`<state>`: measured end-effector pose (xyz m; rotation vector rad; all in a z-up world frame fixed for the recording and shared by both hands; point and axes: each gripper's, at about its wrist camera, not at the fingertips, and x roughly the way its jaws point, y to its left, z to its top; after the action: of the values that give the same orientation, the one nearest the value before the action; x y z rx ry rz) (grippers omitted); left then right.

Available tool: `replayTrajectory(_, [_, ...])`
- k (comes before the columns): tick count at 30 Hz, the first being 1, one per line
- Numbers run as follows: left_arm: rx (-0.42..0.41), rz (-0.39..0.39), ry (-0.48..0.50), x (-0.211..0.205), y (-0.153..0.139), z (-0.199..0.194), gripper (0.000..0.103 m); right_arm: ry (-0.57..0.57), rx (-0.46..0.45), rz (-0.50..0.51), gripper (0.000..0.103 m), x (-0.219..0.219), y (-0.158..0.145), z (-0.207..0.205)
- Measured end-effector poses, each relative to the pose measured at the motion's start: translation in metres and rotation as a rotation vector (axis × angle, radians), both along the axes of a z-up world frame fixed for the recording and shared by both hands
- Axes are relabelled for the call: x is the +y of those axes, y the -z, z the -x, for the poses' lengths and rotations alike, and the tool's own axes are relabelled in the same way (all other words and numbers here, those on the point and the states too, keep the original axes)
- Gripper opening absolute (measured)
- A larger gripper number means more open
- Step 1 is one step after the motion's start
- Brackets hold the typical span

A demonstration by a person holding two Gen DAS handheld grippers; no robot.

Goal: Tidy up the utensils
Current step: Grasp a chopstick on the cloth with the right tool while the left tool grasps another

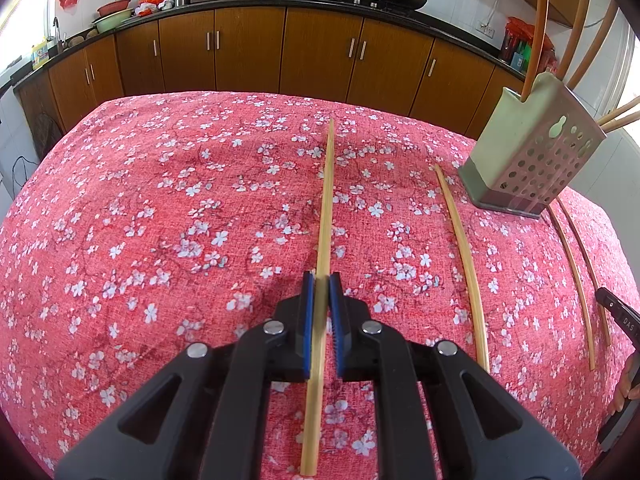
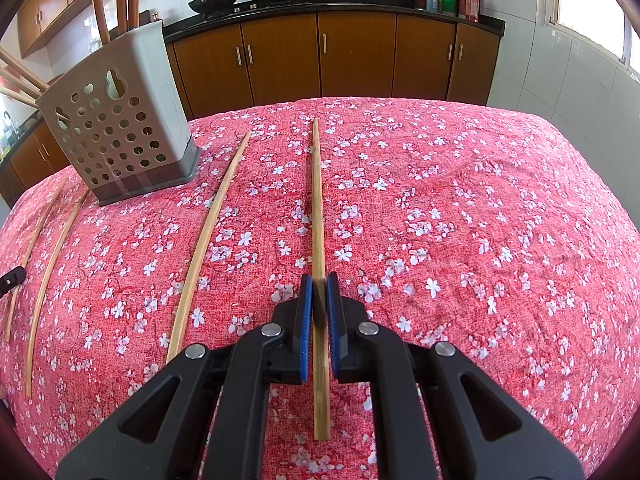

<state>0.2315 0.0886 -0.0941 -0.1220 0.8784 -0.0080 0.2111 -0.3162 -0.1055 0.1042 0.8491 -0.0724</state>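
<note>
Several bamboo chopsticks lie on a red floral tablecloth. My left gripper [image 1: 321, 280] is shut on one chopstick [image 1: 326, 200] that runs straight ahead between its blue pads. My right gripper [image 2: 319, 280] is shut on another chopstick [image 2: 318, 200] in the same way. A perforated grey utensil holder [image 1: 528, 148] with several chopsticks and orange handles in it stands at the right of the left wrist view and at the left of the right wrist view [image 2: 120, 128]. Loose chopsticks lie beside it [image 1: 464, 256] [image 2: 208, 236].
Two more chopsticks [image 2: 48, 264] lie left of the holder in the right wrist view. The table edge drops off toward brown kitchen cabinets [image 1: 248, 52] with woks on the counter. The right gripper's body [image 1: 620, 316] shows at the right edge of the left view.
</note>
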Motion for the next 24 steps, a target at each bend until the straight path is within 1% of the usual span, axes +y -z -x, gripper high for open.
replayTrajectory(20, [-0.001, 0.011, 0.008, -0.0004, -0.0009, 0.0005, 0.012, 0.001, 0.001, -0.003, 0.009, -0.0009, -0.0004, -0.0008])
replayTrajectory(22, [0.005, -0.020, 0.022, -0.0044, -0.0015, 0.0031, 0.012, 0.002, 0.000, -0.007, 0.009, -0.0009, -0.0009, 0.0003])
replayTrajectory(24, [0.017, -0.031, 0.032, -0.0055, -0.0019, 0.0073, 0.012, 0.000, 0.000, -0.007, 0.008, -0.0006, -0.0012, 0.0031])
